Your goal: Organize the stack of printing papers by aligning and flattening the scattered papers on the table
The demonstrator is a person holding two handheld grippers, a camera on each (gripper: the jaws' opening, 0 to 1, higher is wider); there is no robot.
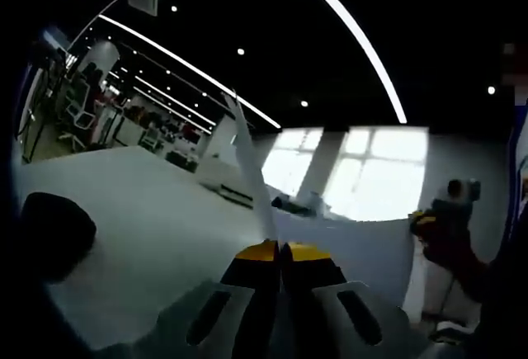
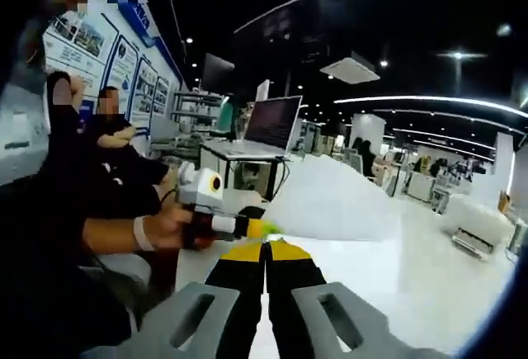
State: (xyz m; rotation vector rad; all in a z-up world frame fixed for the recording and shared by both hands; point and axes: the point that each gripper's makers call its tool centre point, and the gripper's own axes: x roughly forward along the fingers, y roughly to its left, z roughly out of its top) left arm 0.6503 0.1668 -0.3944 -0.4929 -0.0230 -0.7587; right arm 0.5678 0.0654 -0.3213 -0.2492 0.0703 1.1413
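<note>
My left tool [image 1: 282,252] has its two yellow-tipped jaws pressed together on the edge of one sheet of paper [image 1: 252,169], which I see edge-on in the left gripper view, rising from the tips as a thin pale strip, tilted a little to the left. Below and around it lies the white tabletop [image 1: 148,210], with one dark rounded object [image 1: 54,231] resting on it at the left; I cannot tell what that is. At the right of this view I count one other tool [image 1: 445,227], red and grey with a yellow tip, held up beside a pale sheet edge.

My right tool [image 2: 266,250] also has its two jaws closed, tips meeting on the near edge of the paper, which fans away from them as a broad white sheet [image 2: 330,202] over the tabletop [image 2: 429,285]. Whether this is one sheet or several I cannot tell. Just left of my tips, the left tool [image 2: 252,227] comes in, its yellow tip touching the same paper edge, held by one hand [image 2: 169,229] with a pale band at the wrist. Behind it sits one open laptop [image 2: 264,128] on a stand. I count two people at the far left, near a wall of blue-framed posters [image 2: 124,66]
</note>
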